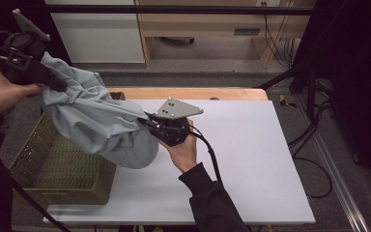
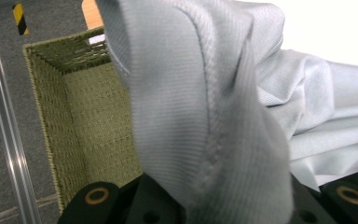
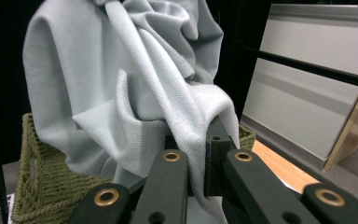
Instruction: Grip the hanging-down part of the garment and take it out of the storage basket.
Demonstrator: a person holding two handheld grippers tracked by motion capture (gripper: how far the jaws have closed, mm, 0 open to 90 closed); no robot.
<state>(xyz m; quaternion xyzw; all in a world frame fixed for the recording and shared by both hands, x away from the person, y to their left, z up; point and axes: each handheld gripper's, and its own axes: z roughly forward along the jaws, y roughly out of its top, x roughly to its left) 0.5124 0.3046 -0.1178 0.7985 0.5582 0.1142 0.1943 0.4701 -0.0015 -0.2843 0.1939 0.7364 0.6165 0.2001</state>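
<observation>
Your right gripper (image 1: pixel 149 123) clamped on the grey cloth (image 1: pixel 96 123), palm up above the desk's (image 1: pixel 251 159) left edge, your left gripper (image 1: pixel 41 77) pinching its other end higher, cloth slung over the green basket (image 1: pixel 63 169) off the desk's left side.

Open room: bare white bench (image 1: pixel 251 159) right of the cloth.
Obstacle: hanging grey cloth (image 1: pixel 96 121) over the woven basket (image 1: pixel 53 164).

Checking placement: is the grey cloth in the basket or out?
Out: grey cloth hangs bunched between both grippers, above the green basket.
</observation>
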